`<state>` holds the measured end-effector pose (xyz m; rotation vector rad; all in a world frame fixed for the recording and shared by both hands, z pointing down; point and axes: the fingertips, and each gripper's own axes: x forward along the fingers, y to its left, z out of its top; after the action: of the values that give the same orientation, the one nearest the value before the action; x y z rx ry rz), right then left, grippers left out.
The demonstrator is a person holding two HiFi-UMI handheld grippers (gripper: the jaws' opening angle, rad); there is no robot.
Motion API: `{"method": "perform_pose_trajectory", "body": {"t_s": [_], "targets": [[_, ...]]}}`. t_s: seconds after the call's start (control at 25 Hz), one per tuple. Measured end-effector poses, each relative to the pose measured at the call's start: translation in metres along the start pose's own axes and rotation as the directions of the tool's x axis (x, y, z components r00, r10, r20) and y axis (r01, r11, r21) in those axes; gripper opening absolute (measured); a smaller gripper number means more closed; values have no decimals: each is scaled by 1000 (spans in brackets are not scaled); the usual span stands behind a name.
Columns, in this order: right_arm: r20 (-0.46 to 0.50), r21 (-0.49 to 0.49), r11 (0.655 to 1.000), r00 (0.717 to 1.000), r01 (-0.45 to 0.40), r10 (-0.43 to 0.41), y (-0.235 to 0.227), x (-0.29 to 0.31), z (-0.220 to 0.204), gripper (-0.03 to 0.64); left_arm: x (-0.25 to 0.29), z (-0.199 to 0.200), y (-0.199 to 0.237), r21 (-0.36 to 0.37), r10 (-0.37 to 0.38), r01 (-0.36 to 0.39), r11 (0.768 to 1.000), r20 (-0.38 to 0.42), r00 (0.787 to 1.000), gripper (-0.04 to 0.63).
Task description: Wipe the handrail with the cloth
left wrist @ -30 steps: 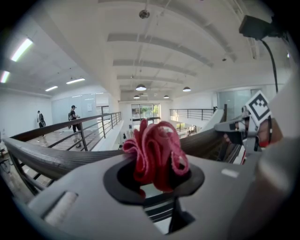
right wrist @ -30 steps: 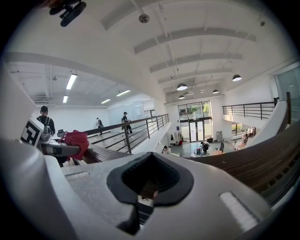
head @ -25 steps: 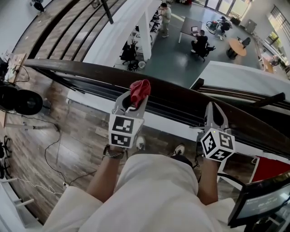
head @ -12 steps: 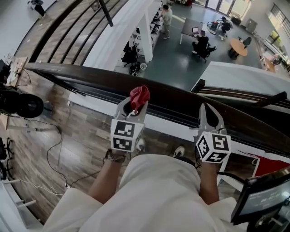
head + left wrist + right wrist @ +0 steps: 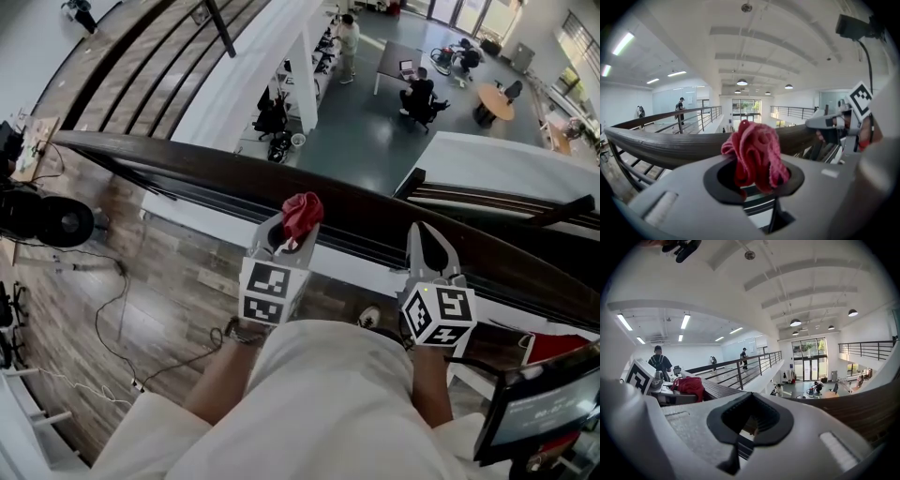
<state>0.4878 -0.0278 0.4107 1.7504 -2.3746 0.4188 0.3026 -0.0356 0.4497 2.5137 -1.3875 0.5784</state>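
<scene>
No legible text, brand, number or sign anywhere. Square markers (image 5: 267,292) on left gripper (image 5: 292,234) and right gripper (image 5: 427,246): black-white patterns only. Monitor (image 5: 539,412) print too small to read.

The handrail (image 5: 375,217) runs out of the head view at the left and right edges. The bottom of the red cloth (image 5: 302,212) hides inside the jaws of the left gripper (image 5: 289,240). A screen (image 5: 539,417) at the lower right is cut off by the edge.

Black cables (image 5: 97,330) trail across the wooden floor (image 5: 178,300).
</scene>
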Motion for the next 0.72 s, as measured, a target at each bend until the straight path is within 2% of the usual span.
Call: {"method": "perform_pose_trajectory", "body": {"t_s": [0.24, 0.56, 0.72], "targets": [[7, 11, 1000, 1000, 16, -16, 2, 0, 0, 3, 5, -1, -22, 17, -62, 62, 998, 0, 998, 130], [8, 27, 999, 999, 45, -46, 2, -2, 1, 3, 6, 0, -26, 8, -107, 107, 994, -3, 994, 130], [9, 35, 998, 998, 59, -59, 0, -3, -1, 3, 10, 0, -37, 17, -156, 156, 988, -16, 988, 130]]}}
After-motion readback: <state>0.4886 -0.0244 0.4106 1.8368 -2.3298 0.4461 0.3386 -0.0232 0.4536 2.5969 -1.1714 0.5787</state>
